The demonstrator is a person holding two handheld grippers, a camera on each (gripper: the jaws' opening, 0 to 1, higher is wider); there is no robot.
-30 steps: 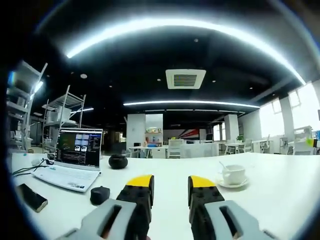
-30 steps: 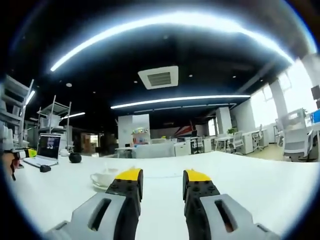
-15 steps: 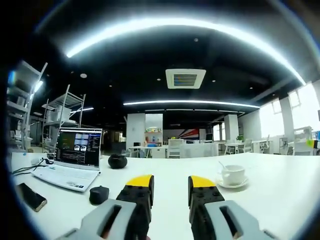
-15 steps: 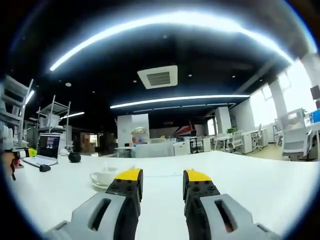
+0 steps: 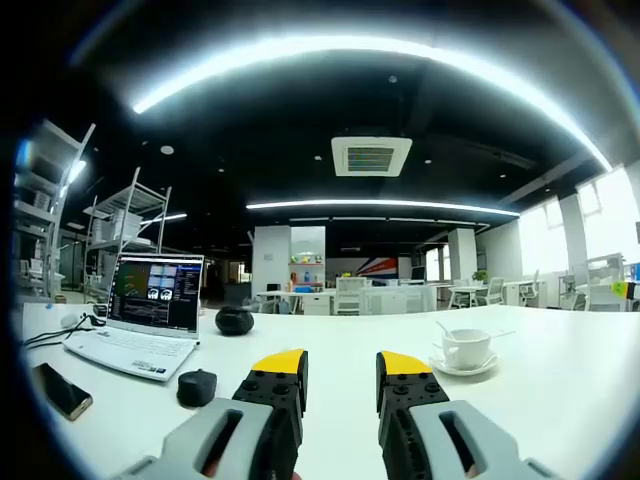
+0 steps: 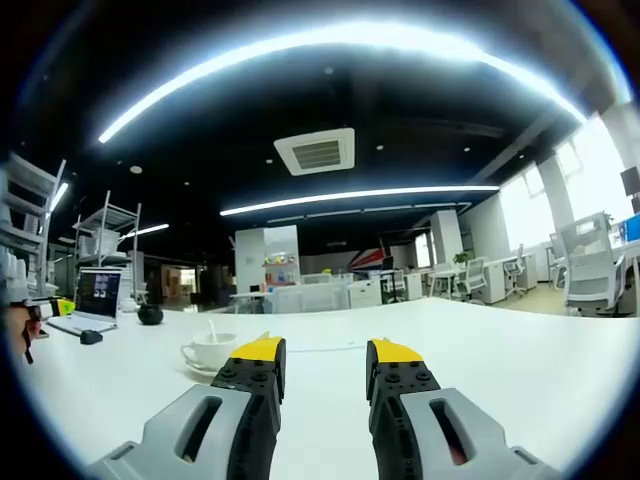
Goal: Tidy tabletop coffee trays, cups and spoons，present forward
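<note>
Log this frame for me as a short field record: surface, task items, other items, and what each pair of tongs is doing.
surface: white table
task items: white cup on a saucer, with a spoon standing in the cup
other items: open laptop, screen lit; phone lying flat; small dark mouse; round dark object behind it
left tongs: open, empty, low over the table, cup ahead and to their right
right tongs: open, empty, cup ahead and to their left
contact: neither pair touches the cup
</note>
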